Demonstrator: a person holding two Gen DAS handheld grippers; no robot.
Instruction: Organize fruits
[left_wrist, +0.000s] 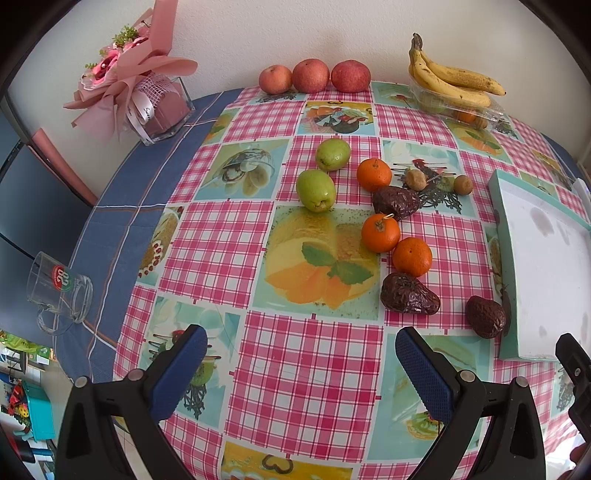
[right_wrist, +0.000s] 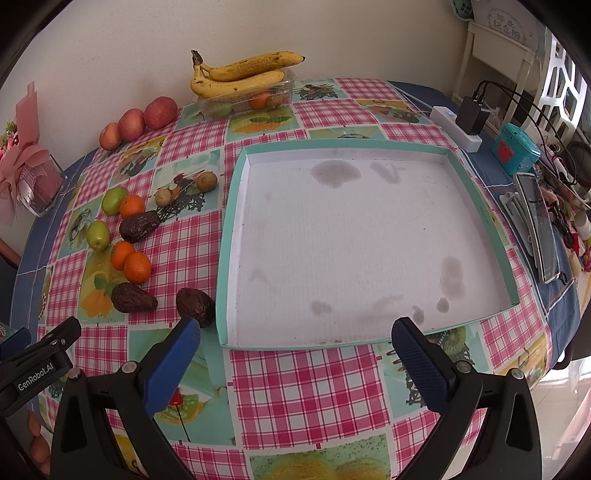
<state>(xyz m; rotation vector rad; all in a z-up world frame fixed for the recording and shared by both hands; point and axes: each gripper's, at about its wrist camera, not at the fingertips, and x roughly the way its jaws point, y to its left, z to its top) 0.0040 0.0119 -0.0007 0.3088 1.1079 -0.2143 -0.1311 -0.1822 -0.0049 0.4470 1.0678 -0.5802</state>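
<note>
- Left gripper (left_wrist: 301, 373), blue pads apart and empty, faces loose fruit ahead: green guavas (left_wrist: 316, 190), orange tangerines (left_wrist: 380, 232), wrinkled dark avocados (left_wrist: 409, 294).
- Right gripper (right_wrist: 295, 363), likewise apart, fronts the empty teal-rimmed white tray (right_wrist: 231, 221) (nothing sorted yet); next, probably close on the nearest avocado (right_wrist: 195, 302).

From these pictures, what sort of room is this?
Probably a home dining room: a table under a fruit-print cloth, a bouquet by the wall, and a phone near chargers.

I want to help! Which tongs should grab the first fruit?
Probably the left tongs: open, facing the loose oranges and avocados. The right tongs, also open, face the empty tray.
</note>
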